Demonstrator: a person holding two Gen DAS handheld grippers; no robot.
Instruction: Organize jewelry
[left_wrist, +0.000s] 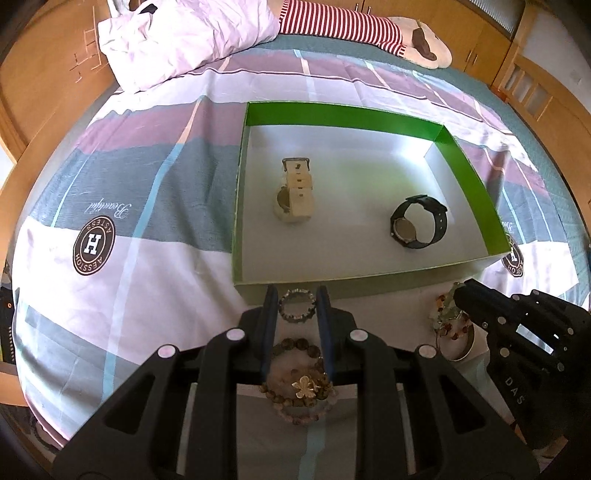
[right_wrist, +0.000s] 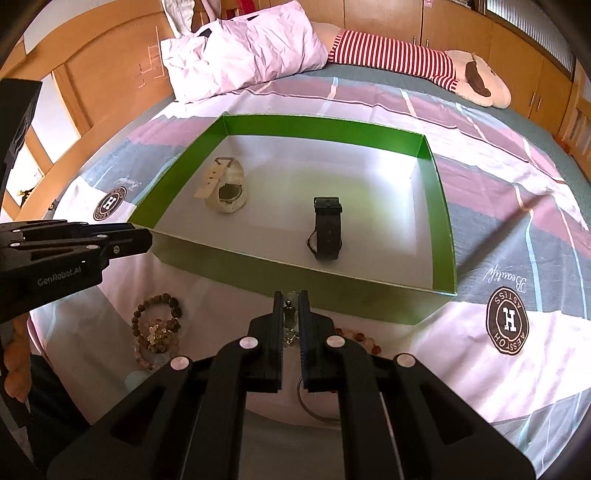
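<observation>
While a small dark beaded bracelet sits clamped between the jaws of the left gripper, its ring pressed on both sides by the blue pads, the right gripper has its jaws almost together on a thin metal piece of jewelry with a small dangling part; what kind of piece it is cannot be told.

Just behind the left jaws, closer to the camera, a cluster of brown bead bracelets with a gold flower charm lies on the bed. To the right of those jaws, under the right gripper's tip, lie amber-coloured beads and a plain metal bangle.

Directly ahead of both pairs of jaws stands an open green box with a white floor, its near wall just beyond the fingertips. Inside, ahead and slightly left of the left jaws, lies a cream watch; further right lies a black watch, well apart from the first.

The box rests on a bedsheet with grey, mauve and white bands and round brown logos. Beyond the box are a crumpled white pillow and a plush toy in red-and-white stripes.
</observation>
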